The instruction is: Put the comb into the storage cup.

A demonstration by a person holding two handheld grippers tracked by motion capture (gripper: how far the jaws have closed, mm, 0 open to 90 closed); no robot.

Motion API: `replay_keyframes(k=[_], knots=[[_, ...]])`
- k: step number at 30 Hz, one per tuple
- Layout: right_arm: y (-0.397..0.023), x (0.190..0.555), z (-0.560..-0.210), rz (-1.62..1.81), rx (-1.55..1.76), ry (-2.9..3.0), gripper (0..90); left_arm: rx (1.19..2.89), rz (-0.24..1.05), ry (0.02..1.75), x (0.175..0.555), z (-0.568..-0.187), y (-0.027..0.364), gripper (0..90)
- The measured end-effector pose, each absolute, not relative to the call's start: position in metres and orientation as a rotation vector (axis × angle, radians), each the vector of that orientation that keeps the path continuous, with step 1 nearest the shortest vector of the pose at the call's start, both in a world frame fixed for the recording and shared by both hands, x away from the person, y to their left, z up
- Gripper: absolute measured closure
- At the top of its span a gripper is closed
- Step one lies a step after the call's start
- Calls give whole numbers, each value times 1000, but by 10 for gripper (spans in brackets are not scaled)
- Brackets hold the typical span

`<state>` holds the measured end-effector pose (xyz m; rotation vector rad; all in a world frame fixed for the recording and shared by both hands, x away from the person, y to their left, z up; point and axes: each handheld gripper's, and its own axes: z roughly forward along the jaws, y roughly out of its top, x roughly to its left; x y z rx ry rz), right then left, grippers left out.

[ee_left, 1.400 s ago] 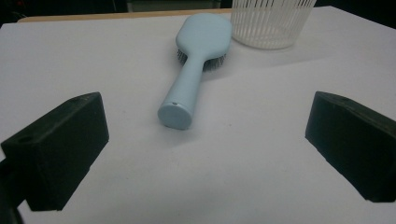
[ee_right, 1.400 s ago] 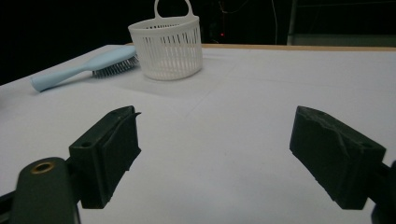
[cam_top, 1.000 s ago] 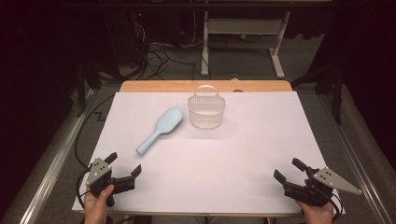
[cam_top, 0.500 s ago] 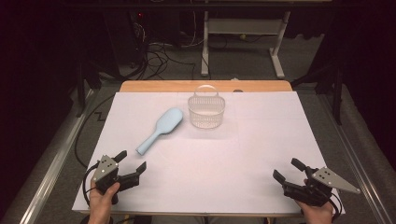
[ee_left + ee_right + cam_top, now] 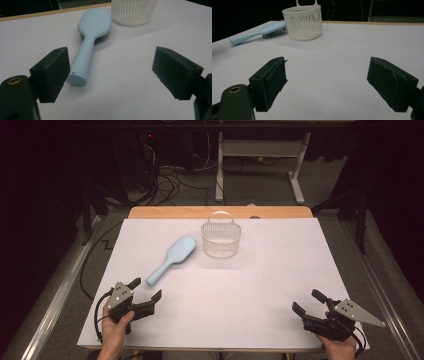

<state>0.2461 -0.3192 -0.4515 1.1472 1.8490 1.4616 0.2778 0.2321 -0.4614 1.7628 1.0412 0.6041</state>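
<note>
The light blue plastic paddle hairbrush [image 5: 171, 259] lies bristles-down on the white desk [image 5: 260, 285], just left of the white slotted plastic basket [image 5: 221, 240]. The left tool [image 5: 148, 290], jaws spread and empty, points at its handle end, close by. The right tool [image 5: 306, 303] is spread too, well apart. No writing is readable.

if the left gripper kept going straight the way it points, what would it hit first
Probably the hairbrush: the left gripper is open, and the handle's butt end lies just ahead, nearer its left jaw. The white basket stands farther back.
</note>
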Motion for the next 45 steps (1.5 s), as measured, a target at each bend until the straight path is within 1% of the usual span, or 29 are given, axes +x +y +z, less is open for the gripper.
replay_keyframes(k=[24, 45], knots=[[-319, 245, -451, 1467, 1149, 1841, 162, 1791, 592, 1026, 300, -459, 209, 158], [-318, 245, -451, 1464, 1136, 1852, 165, 1812, 534, 1011, 313, -456, 191, 160]])
